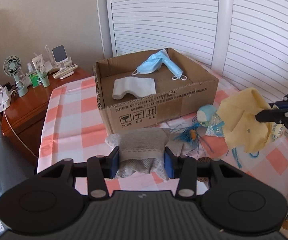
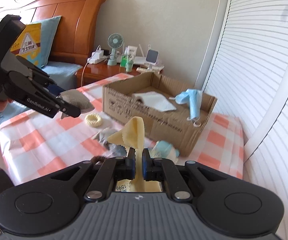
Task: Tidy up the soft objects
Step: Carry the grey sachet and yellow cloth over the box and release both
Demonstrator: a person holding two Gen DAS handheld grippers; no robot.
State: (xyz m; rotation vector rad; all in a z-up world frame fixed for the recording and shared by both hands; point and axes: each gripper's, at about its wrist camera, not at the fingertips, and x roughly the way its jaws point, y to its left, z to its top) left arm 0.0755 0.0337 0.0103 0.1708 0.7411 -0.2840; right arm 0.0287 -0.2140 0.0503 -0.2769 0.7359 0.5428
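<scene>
My left gripper (image 1: 141,152) is shut on a folded grey cloth (image 1: 141,140) and holds it above the checked tablecloth (image 1: 67,120). From the right wrist view, that left gripper (image 2: 72,104) hangs at the left with the grey cloth (image 2: 77,100) in its jaws. My right gripper (image 2: 138,151) is shut on a thin yellow cloth (image 2: 134,133) that stands up between its pads. In the left wrist view the right gripper (image 1: 264,113) comes in from the right edge with the yellow cloth (image 1: 242,120) draped from it. Behind stands an open cardboard box (image 1: 158,110) holding blue face masks (image 1: 156,64) and a white cloth (image 1: 133,88).
A blue plush toy (image 1: 204,116) and blue tassel strings (image 1: 188,136) lie by the box's near corner. A cream scrunchie (image 2: 93,120) sits left of the box (image 2: 164,124). A wooden nightstand (image 1: 23,108) with a small fan (image 1: 13,68) stands at the back left. White louvred doors (image 1: 164,16) close the far side.
</scene>
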